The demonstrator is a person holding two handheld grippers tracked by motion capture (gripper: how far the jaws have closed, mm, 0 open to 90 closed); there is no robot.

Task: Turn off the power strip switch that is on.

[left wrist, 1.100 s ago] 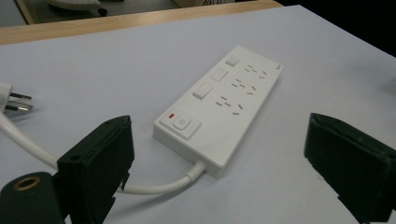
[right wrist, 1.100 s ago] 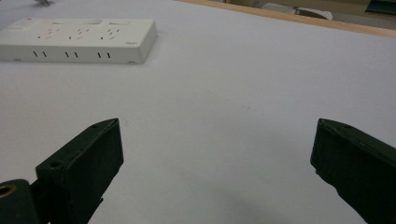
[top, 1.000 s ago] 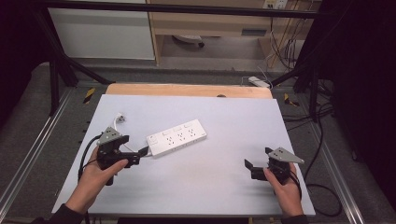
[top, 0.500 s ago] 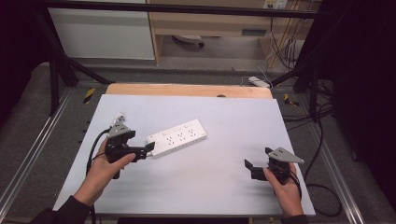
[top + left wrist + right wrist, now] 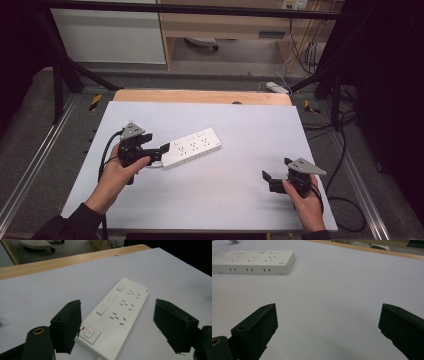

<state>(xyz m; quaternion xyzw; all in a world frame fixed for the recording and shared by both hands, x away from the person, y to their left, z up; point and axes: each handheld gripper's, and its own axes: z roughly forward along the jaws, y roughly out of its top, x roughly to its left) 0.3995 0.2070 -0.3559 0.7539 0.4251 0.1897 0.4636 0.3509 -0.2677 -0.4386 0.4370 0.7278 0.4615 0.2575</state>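
My left gripper (image 5: 161, 150) sits at the switch end of the white power strip (image 5: 192, 147), which lies flat and slantwise on the pale table (image 5: 235, 200), left of its middle; my jaws have just been closing in, yet they stand apart on either side of that end, one pad (image 5: 67, 325) right beside its corner, the other clear of it. My right gripper (image 5: 272, 179) hovers low near the table's right front edge, well apart from the strip, jaws wide with bare table between them.
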